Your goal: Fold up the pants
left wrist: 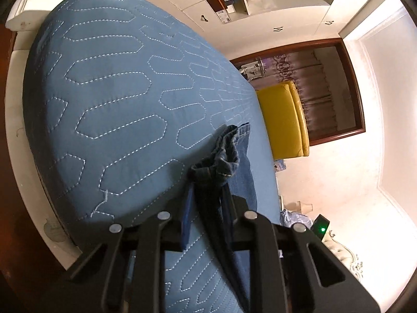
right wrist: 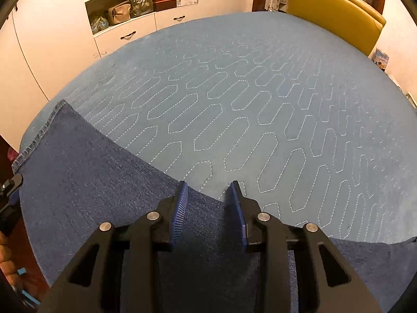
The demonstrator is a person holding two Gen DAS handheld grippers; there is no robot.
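Denim pants (right wrist: 104, 195) lie under the released right gripper (right wrist: 209, 203), reaching left; the left gripper (left wrist: 208, 208) grasps their bunched end.

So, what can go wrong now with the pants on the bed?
1. The left gripper pinches only a bunched end of the pants; the denim may slip out when pulled.
2. The right gripper is open above the cloth edge, so one-sided pulling could drag the pants askew across the quilt.
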